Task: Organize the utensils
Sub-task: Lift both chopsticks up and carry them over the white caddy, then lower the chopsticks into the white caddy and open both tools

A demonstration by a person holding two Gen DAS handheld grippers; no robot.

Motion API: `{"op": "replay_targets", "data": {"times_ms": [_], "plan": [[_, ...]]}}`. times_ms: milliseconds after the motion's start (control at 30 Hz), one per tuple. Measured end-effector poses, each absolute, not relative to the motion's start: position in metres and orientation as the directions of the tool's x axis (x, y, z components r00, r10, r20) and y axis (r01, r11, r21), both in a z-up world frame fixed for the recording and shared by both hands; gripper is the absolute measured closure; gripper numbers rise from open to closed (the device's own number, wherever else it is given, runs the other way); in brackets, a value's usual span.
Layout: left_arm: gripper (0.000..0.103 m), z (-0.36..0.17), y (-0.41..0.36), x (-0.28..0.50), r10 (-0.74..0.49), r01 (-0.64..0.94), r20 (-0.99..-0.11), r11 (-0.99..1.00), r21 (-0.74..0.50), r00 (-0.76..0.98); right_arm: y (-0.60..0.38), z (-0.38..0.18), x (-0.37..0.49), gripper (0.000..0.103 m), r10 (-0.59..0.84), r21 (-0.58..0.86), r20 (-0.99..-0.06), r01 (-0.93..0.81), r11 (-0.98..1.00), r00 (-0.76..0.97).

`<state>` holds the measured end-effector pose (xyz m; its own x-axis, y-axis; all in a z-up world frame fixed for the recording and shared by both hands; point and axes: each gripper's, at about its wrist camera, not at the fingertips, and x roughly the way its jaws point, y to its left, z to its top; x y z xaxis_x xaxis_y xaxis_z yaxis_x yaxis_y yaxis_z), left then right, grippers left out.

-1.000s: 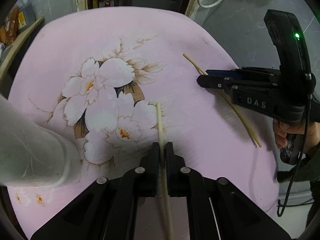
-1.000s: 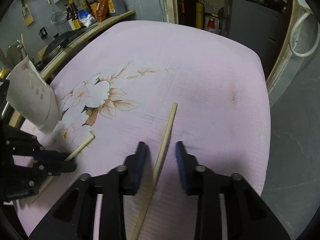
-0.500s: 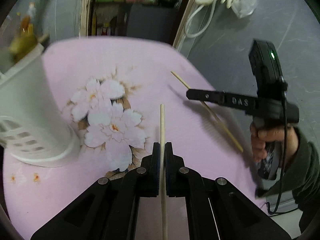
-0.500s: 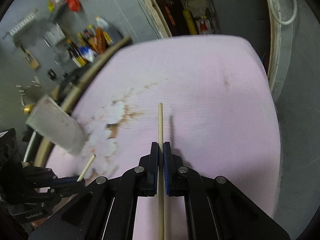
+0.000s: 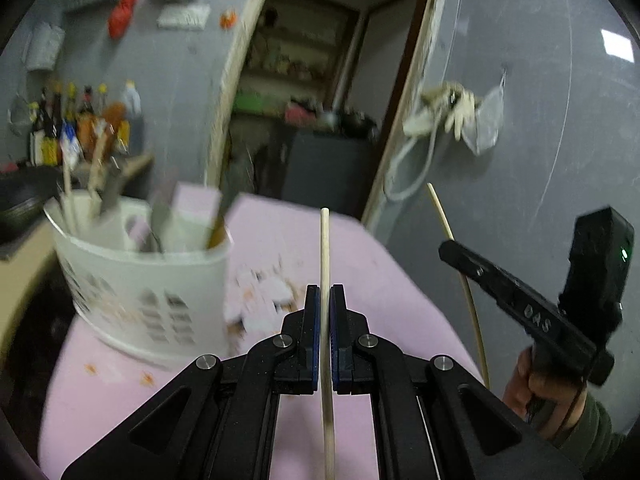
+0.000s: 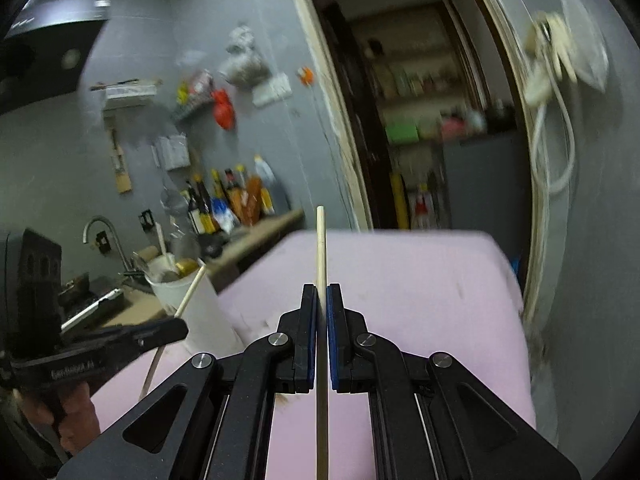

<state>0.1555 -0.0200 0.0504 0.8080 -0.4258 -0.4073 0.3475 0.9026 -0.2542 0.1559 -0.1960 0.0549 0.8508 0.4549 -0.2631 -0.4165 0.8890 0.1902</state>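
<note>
My left gripper (image 5: 325, 294) is shut on a pale wooden chopstick (image 5: 325, 248) and holds it lifted above the pink floral tablecloth (image 5: 380, 280). My right gripper (image 6: 321, 294) is shut on a second chopstick (image 6: 321, 240), also lifted. A white perforated utensil holder (image 5: 148, 280) with several utensils in it stands on the cloth, left of the left gripper. In the left wrist view the right gripper (image 5: 452, 250) shows at right with its chopstick (image 5: 444, 220). In the right wrist view the left gripper (image 6: 176, 326) shows at lower left with its chopstick (image 6: 192, 290) in front of the holder (image 6: 192, 304).
A counter (image 6: 256, 240) with bottles and a sink tap (image 6: 96, 228) runs along the far left of the table. A doorway (image 5: 320, 120) with shelves lies behind the table. The table edge (image 6: 516, 320) drops off at the right.
Both grippers have risen and tilted up from the cloth, each carrying its chopstick. A second ago the right gripper was open around its chopstick; now it is shut on it. The holder now stands closer.
</note>
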Motion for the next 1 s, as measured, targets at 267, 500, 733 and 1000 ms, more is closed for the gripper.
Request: {"op": "replay_targets", "data": {"times_ms": [267,500,733,1000], "plan": [[0.100,0.092,0.026,0.172,-0.346,0.279,-0.290,0.927,-0.249,0.892,-0.143,0.096,0.159,0.100,0.558,0.133,-0.098,-0.545,0.828,0.824],[0.100,0.116,0.102,0.211,-0.246,0.157,-0.271,0.937,-0.313,0.931,-0.098,0.130,0.197,0.100,0.673,0.200,0.015,-0.662,0.722,0.739],[0.100,0.129,0.156,0.243,-0.197,0.122,-0.169,0.919,-0.375,0.966,-0.054,0.143,0.224,0.100,0.693,0.240,0.133,-0.701,0.671,0.709],[0.100,0.117,0.198,0.264,-0.147,0.096,-0.085,0.893,-0.439,0.986,-0.032,0.121,0.221,0.100,0.598,0.181,0.182,-0.624,0.760,0.781]]}}
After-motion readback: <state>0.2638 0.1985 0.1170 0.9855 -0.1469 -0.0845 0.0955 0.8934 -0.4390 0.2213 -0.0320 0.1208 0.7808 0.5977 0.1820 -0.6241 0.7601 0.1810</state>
